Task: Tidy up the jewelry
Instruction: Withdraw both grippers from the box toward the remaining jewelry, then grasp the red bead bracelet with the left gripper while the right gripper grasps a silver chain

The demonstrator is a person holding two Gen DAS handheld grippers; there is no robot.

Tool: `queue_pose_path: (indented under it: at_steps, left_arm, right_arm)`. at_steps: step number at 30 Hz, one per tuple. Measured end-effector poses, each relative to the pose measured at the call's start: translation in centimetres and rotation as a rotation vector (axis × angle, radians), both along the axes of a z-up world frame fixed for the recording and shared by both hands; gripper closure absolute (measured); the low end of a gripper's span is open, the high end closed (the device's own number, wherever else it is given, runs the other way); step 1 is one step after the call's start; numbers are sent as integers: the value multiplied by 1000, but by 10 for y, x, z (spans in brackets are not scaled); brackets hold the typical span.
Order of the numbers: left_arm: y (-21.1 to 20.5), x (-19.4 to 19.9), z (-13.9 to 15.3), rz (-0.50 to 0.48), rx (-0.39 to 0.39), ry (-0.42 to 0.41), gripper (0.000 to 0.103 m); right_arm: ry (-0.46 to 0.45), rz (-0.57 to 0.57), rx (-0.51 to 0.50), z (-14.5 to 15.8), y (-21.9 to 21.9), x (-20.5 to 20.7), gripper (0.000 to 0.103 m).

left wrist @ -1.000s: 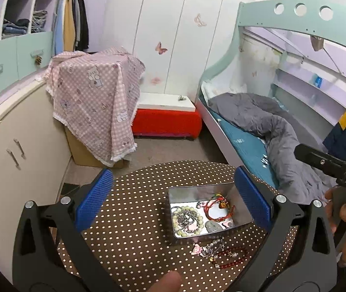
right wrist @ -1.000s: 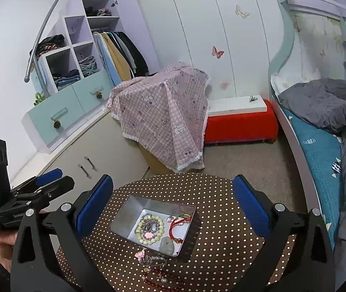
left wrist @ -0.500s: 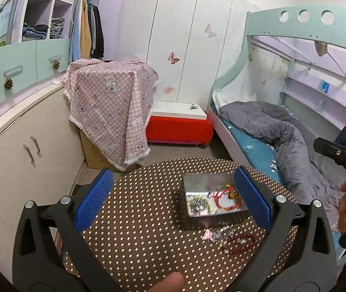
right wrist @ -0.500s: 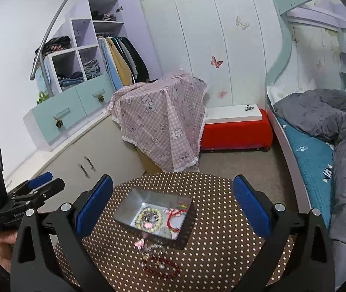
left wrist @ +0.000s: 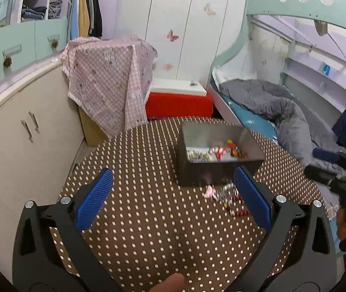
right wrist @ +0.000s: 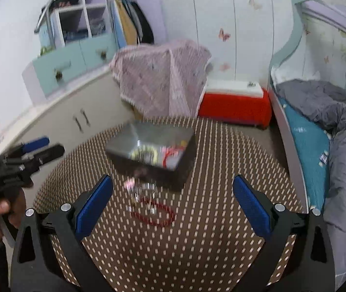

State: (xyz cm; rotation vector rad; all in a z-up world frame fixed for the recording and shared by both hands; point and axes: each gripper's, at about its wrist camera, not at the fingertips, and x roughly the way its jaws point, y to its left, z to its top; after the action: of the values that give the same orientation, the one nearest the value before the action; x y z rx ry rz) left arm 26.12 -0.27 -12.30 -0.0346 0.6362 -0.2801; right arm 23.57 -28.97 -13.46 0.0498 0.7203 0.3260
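**Both grippers hanging wide over the dotted worktop, jewelry ahead**

The left gripper (left wrist: 171, 200) is hovering with its blue fingers (left wrist: 92, 203) spread wide, gripping nothing; the right gripper (right wrist: 173, 200) is doing the same, its fingers (right wrist: 250, 205) far apart and empty. Between and ahead of each pair, a metal tin (right wrist: 153, 149) is sitting open on the brown polka-dot worktop (left wrist: 148, 219), showing a pale green bead bracelet (right wrist: 143, 153) and a red cord piece (right wrist: 170, 155) inside, both blurred. Just in front of the tin's near wall, a loose pile (left wrist: 221, 193) of silver chain and a pink charm is lying on the cloth, and a dark red bead bracelet (right wrist: 153, 211) is lying in a loop beside it, nearest the fingers. In the left view the pile is lying close to the right-hand finger. The worktop's round edge is curving away behind the tin; bare dotted cloth is spreading left of the jewelry. A bed (left wrist: 282, 112) is standing to the right, cabinets (left wrist: 14, 133) to the left.
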Motion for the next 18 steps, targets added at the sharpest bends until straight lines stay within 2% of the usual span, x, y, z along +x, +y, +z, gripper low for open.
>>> queue_pose_path:
  at_steps: [4, 9, 13, 18]
  left_arm:
    - [-5, -2, -14, -4, 24, 29, 6]
    - [-7, -2, -27, -10, 26, 65, 6]
    - [-7, -3, -35, -1, 35, 87, 6]
    - [-6, -3, -42, -2, 43, 108, 6]
  right_arm:
    - [48, 42, 3, -21, 9, -1, 12]
    - [110, 103, 9, -42, 24, 9, 46]
    - [139, 142, 10, -54, 37, 14, 53]
    - [165, 135, -24, -65, 46, 24, 59]
